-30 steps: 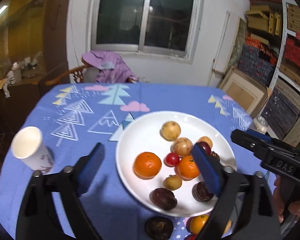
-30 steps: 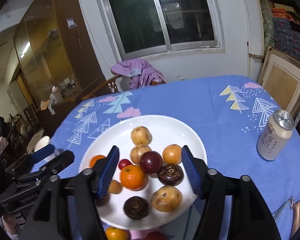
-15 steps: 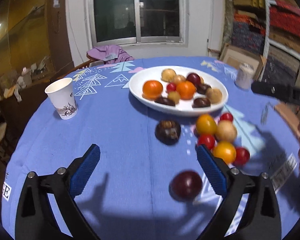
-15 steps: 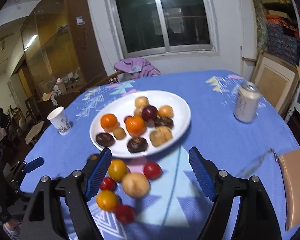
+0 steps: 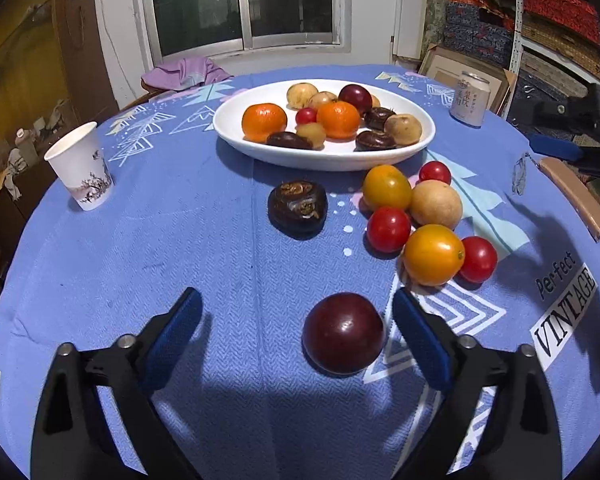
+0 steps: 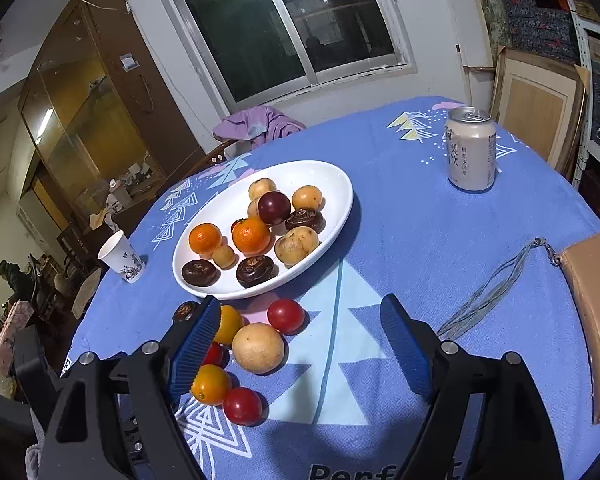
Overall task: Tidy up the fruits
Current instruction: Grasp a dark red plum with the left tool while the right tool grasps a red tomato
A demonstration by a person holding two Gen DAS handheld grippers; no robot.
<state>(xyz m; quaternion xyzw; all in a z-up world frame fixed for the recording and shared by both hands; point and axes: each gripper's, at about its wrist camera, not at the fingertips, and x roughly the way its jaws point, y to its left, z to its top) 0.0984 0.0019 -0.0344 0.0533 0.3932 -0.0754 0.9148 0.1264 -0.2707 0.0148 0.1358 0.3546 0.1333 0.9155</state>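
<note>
Right now my left gripper point(image 5: 294, 330) is closing around a dark purple plum point(image 5: 343, 332) on the blue tablecloth point(image 5: 180, 240), its pads not yet touching; only the left view shows that plum. My right gripper point(image 6: 300, 340) is opening with bare cloth between its jaws, a tan round fruit point(image 6: 258, 347) just left. Farther off sits the white plate point(image 6: 332, 184) of fruit; the can point(image 6: 471, 149) stands beyond.
</note>
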